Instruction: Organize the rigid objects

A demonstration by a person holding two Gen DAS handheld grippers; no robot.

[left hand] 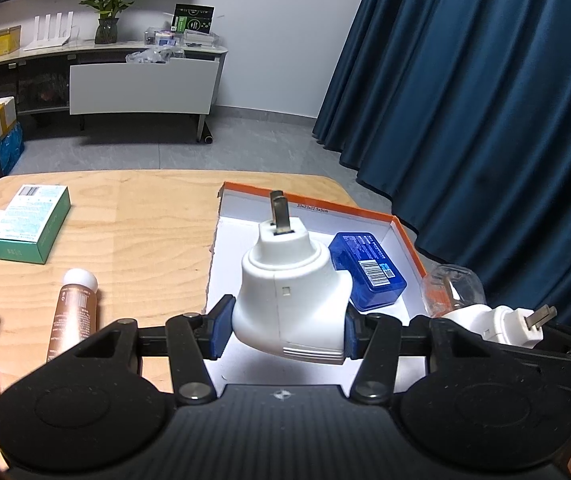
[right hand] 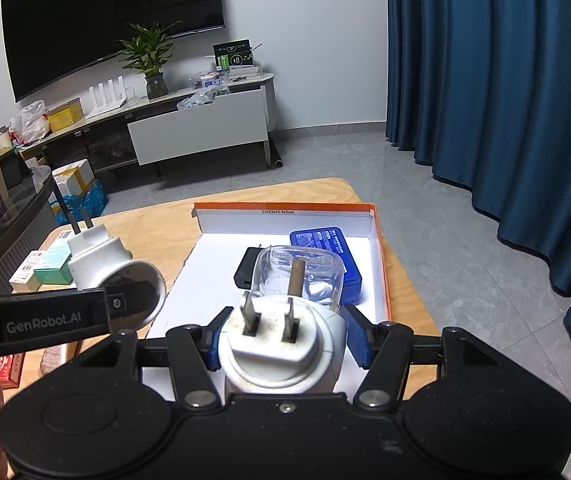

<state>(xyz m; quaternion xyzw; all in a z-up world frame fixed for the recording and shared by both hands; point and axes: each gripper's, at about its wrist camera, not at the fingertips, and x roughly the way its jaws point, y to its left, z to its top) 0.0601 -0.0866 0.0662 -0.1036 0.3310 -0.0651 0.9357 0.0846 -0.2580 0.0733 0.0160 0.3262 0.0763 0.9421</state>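
Over the box (left hand: 405, 236), two grippers (left hand: 285, 332) (right hand: 285, 340) each clamp one white plug (left hand: 289, 304) (right hand: 281, 344).

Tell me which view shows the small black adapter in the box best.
The right wrist view. There the black adapter lies in plain sight on the white floor of the orange-edged box, left of the blue case. In the left wrist view it cannot be seen; the white plug held in the left gripper fills that spot.

Both wrist cameras look forward and downward, close over the light wooden desk (left hand: 133, 216), sharing the orange-rimmed white cardboard box (right hand: 379, 264).
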